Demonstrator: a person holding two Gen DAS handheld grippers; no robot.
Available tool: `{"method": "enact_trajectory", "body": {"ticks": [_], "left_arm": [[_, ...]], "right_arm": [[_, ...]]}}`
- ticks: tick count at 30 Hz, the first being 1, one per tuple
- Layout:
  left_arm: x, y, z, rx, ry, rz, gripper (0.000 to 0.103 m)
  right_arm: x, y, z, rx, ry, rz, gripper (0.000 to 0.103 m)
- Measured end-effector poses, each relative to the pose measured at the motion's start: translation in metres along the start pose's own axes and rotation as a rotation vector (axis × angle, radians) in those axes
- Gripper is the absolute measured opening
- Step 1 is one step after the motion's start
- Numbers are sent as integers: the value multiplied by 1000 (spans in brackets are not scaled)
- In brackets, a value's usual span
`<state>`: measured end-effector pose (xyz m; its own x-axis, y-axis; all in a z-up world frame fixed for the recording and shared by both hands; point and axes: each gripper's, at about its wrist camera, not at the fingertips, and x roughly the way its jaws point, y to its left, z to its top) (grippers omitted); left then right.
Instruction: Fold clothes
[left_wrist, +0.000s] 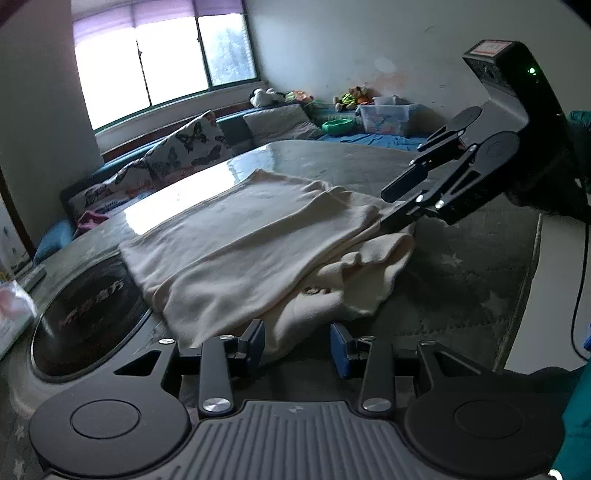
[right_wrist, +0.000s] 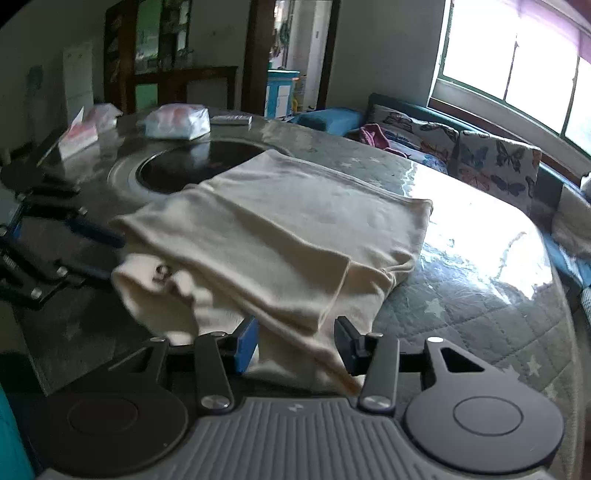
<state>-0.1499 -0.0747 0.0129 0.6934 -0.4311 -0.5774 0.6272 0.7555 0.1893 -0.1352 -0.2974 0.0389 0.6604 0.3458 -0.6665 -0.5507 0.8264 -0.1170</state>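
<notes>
A cream garment (left_wrist: 258, 236), folded into a rough rectangle with bunched layers at one end, lies on the glass-topped table (left_wrist: 332, 158). My left gripper (left_wrist: 297, 345) stands open at its near edge; a fold of cloth lies loose between the blue pads (left_wrist: 341, 350), which do not press it. In the right wrist view the garment (right_wrist: 280, 229) spreads ahead and its near edge runs between the fingers of my right gripper (right_wrist: 297, 343), also open. Each gripper shows in the other's view: the right (left_wrist: 389, 210) at the garment's far corner, the left (right_wrist: 110, 256) at the bunched end.
A black round hob (right_wrist: 192, 170) is set in the table's middle, partly under the garment. Plastic packets (right_wrist: 177, 120), a tissue pack (right_wrist: 79, 136) and a remote (right_wrist: 231, 119) lie beyond it. A bench with butterfly cushions (left_wrist: 192, 144) and a window (left_wrist: 162, 59) run along the far side.
</notes>
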Motion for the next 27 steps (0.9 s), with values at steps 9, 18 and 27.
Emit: {"method": "enact_trajectory", "body": {"ticks": [9,18,27], "left_arm": [[12,-4,6,6,-44,-8,13],[10,29,29,-118,-84,-27,9],[21,48,35,-168,-68,-53,9]], "right_arm": [[-18,11,-12,-88,12,3,61],[-9,33,-16,-245,-64,-6,68],[20,24,3,-248,-72,44,35]]}}
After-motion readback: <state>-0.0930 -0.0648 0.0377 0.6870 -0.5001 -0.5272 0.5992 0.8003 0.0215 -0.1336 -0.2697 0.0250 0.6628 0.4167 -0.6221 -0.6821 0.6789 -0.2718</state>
